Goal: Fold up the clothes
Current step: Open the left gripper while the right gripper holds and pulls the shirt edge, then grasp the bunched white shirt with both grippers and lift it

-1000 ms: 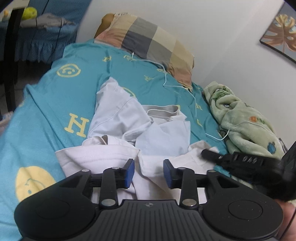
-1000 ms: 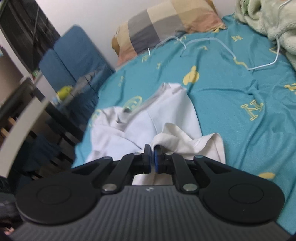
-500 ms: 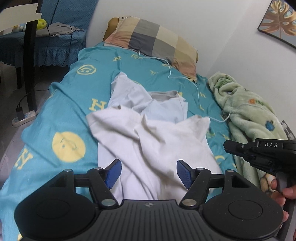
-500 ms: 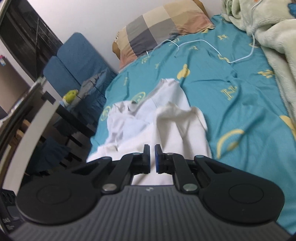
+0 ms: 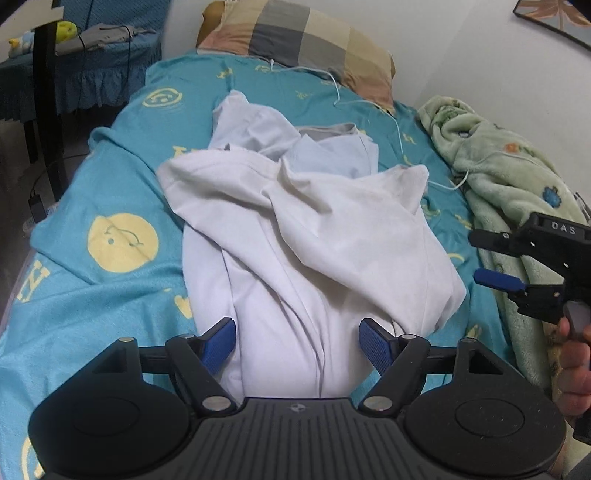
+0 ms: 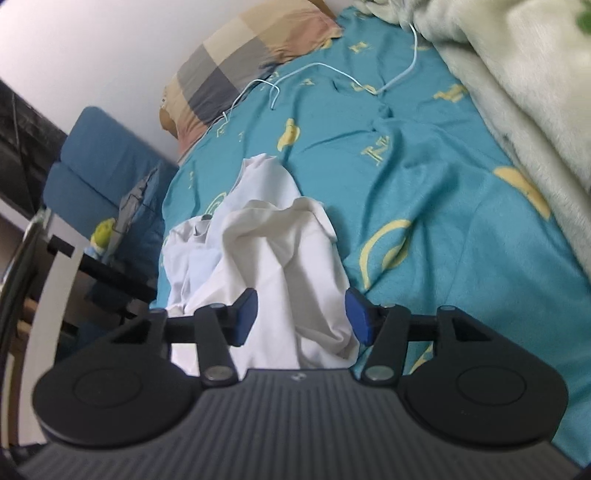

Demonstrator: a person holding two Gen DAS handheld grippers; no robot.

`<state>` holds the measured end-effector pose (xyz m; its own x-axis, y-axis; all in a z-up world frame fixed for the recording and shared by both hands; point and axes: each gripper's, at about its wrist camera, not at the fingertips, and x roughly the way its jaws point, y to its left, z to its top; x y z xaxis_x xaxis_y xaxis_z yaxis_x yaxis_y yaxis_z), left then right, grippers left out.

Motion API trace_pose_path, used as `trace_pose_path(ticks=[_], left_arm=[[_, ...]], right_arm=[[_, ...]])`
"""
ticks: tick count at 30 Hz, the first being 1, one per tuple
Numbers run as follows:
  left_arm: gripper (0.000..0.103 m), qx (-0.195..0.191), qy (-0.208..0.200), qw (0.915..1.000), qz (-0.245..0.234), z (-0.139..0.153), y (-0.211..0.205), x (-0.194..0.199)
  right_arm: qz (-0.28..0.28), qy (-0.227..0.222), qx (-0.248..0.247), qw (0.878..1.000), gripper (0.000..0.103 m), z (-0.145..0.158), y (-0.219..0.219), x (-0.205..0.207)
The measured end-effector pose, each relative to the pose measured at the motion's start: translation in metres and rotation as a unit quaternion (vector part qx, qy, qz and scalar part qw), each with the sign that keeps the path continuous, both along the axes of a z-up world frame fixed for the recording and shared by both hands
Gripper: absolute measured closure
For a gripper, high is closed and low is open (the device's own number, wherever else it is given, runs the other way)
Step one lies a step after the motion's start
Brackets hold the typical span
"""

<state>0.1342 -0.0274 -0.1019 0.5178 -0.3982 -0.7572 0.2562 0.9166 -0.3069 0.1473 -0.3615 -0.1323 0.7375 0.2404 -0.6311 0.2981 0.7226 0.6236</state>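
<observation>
- Clothes lay in a rumpled heap on the teal bedsheet (image 5: 110,177): a white shirt (image 5: 332,236) draped over a pale blue garment (image 5: 258,129), well short of the checked pillow (image 5: 295,33) at the head of the bed.
- From that pillow a thin white cable (image 5: 399,122) trailed across the sheet, past the far side of the heap.
- My left gripper (image 5: 297,341) hovered over the near end of the white shirt; its jaws had just been opening and stood wide, the cloth between them but the blue pads (image 5: 218,343) pressing on nothing.
- My right gripper (image 6: 301,315) sat over the same near end, on the side away from the pillow; its jaws had also just been opening, cloth lying loose between them, nothing gripped.
- A green fleece blanket (image 5: 498,173) was bunched beside the heap, just below the pillow's corner.
- My hand (image 5: 572,362) showed beside that blanket, on the right gripper's handle.
</observation>
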Motion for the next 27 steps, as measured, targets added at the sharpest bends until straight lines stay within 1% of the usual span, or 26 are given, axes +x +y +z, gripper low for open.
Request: trace_pose_path(ticks=[1, 2, 3, 4, 5, 6, 7, 8, 9, 10, 11, 13, 15, 16, 18, 19, 21, 24, 25, 27], left_arm=[[0.029, -0.002, 0.003, 1.0000, -0.001, -0.002, 0.000, 0.001], [0.033, -0.005, 0.006, 1.0000, -0.002, -0.005, -0.001, 0.001], [0.039, -0.007, 0.010, 0.9999, -0.003, -0.007, -0.001, 0.002], [0.044, -0.005, 0.011, 0.9999, -0.001, -0.009, 0.000, 0.002], [0.058, -0.002, 0.012, 0.9999, 0.001, -0.011, 0.000, 0.002], [0.074, 0.001, 0.013, 0.9999, 0.003, -0.012, 0.001, 0.003], [0.081, -0.006, 0.014, 0.9999, 0.005, -0.012, 0.004, 0.004], [0.092, -0.019, 0.017, 0.9996, 0.011, -0.011, 0.008, 0.005], [0.093, -0.029, 0.018, 0.9993, 0.017, -0.009, 0.012, 0.006], [0.094, -0.040, 0.019, 0.9988, 0.022, -0.007, 0.017, 0.007], [0.094, -0.057, 0.018, 0.9979, 0.026, -0.002, 0.023, 0.008], [0.095, -0.092, 0.016, 0.9950, 0.035, 0.007, 0.037, 0.009], [0.095, -0.145, 0.022, 0.9875, 0.058, 0.015, 0.059, 0.012], [0.095, -0.166, 0.022, 0.9834, 0.070, 0.019, 0.069, 0.013], [0.095, -0.181, 0.026, 0.9786, 0.095, 0.019, 0.084, 0.015], [0.095, -0.182, 0.035, 0.9765, 0.110, 0.014, 0.089, 0.019], [0.095, -0.181, 0.056, 0.9726, 0.136, 0.003, 0.096, 0.025], [0.094, -0.149, 0.070, 0.9765, 0.138, -0.009, 0.093, 0.032], [0.094, -0.147, 0.072, 0.9767, 0.139, -0.010, 0.092, 0.033], [0.092, -0.152, 0.074, 0.9755, 0.141, -0.011, 0.093, 0.034]], right_arm=[[0.006, 0.001, -0.002, 1.000, 0.048, -0.002, 0.003, 0.003], [0.018, 0.001, -0.004, 1.000, 0.048, -0.004, 0.007, 0.006], [0.030, 0.000, -0.006, 1.000, 0.048, -0.005, 0.012, 0.008], [0.042, 0.000, -0.008, 0.999, 0.048, -0.006, 0.016, 0.011], [0.055, 0.002, -0.015, 0.998, 0.048, -0.008, 0.022, 0.014], [0.068, 0.004, -0.022, 0.997, 0.048, -0.009, 0.028, 0.016], [0.077, 0.010, -0.032, 0.996, 0.048, -0.011, 0.033, 0.019], [0.085, 0.016, -0.042, 0.995, 0.053, -0.013, 0.037, 0.023], [0.094, 0.022, -0.052, 0.994, 0.060, -0.016, 0.042, 0.026], [0.101, 0.027, -0.063, 0.993, 0.087, -0.018, 0.046, 0.029], [0.101, 0.033, -0.073, 0.992, 0.096, -0.017, 0.047, 0.028], [0.098, 0.035, -0.087, 0.991, 0.096, -0.013, 0.046, 0.025], [0.082, 0.027, -0.095, 0.992, 0.096, -0.002, 0.041, 0.015], [0.074, 0.024, -0.094, 0.993, 0.096, 0.002, 0.038, 0.008], [0.063, 0.026, -0.105, 0.992, 0.097, 0.007, 0.032, 0.001], [0.058, 0.029, -0.109, 0.992, 0.097, 0.008, 0.030, -0.002], [0.054, 0.051, -0.106, 0.992, 0.097, -0.004, 0.027, 0.001], [0.049, 0.080, -0.098, 0.991, 0.096, -0.020, 0.024, 0.005], [0.046, 0.082, -0.092, 0.991, 0.096, -0.023, 0.023, 0.004], [0.032, 0.071, -0.071, 0.994, 0.096, -0.020, 0.018, 0.000]])
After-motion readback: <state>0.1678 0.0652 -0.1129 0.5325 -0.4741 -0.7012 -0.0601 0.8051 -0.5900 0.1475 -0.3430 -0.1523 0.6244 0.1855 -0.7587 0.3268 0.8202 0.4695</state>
